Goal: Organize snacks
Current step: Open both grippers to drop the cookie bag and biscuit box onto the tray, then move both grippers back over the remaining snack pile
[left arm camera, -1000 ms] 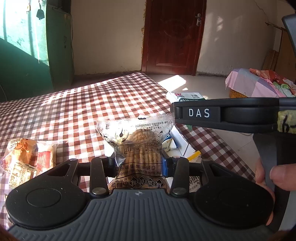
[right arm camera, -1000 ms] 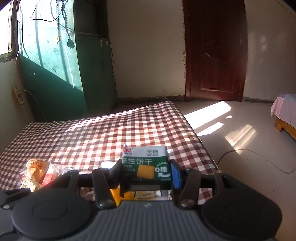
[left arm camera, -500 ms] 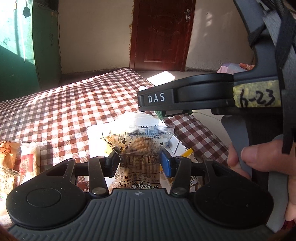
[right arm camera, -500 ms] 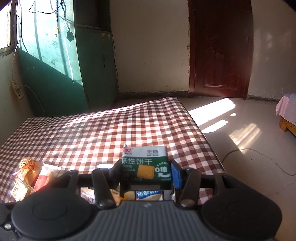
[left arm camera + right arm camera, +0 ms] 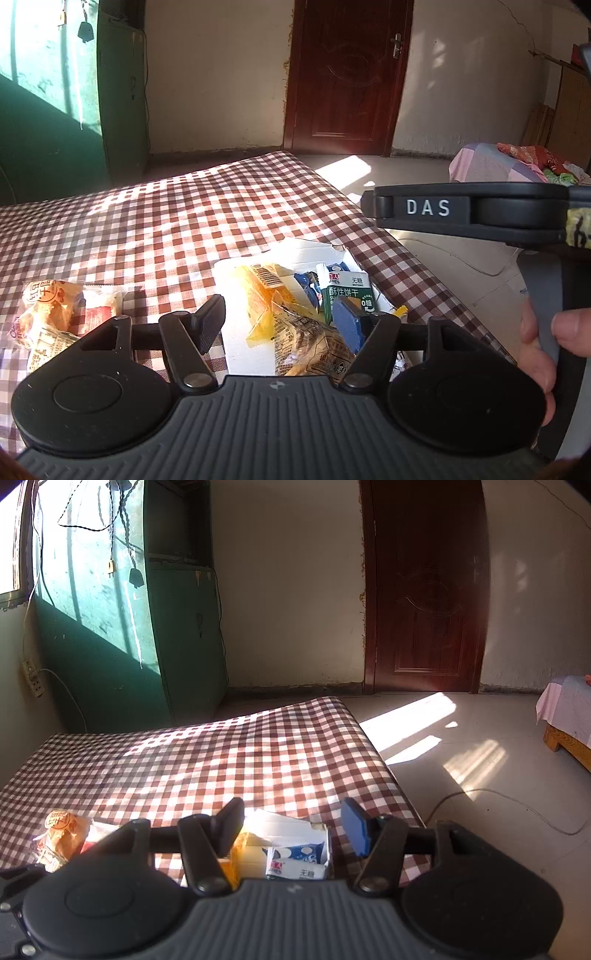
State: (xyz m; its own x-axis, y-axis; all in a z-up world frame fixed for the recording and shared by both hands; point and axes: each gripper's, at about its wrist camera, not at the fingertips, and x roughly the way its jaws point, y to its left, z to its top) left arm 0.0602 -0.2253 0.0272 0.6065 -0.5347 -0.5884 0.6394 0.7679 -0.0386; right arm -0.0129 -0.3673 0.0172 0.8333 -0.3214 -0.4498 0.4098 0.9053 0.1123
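The snacks sit in an open white cardboard box (image 5: 236, 280) that rests near the right edge of the checked tablecloth (image 5: 155, 229), toward its near end. Inside, a green biscuit box (image 5: 347, 293) stands at the right side, with a blue-and-white packet (image 5: 308, 286) just beside it, a yellow packet (image 5: 262, 295) at the left, and a clear printed biscuit bag (image 5: 314, 343) lying at the near end. In the right wrist view the same box (image 5: 284, 825) shows the green biscuit box (image 5: 299, 871) lying low at its near right.

The left gripper (image 5: 279, 319) hangs over the box, its jaws spread and just opened wider; nothing is pinched between them. The right gripper (image 5: 291, 825) has also just been opening, jaws apart above the box, holding nothing.

Near the left edge of the cloth, well apart from the box, lies a small pile of wrapped snacks (image 5: 51, 317). A hand (image 5: 543, 339) grips the right gripper's handle (image 5: 543, 295).
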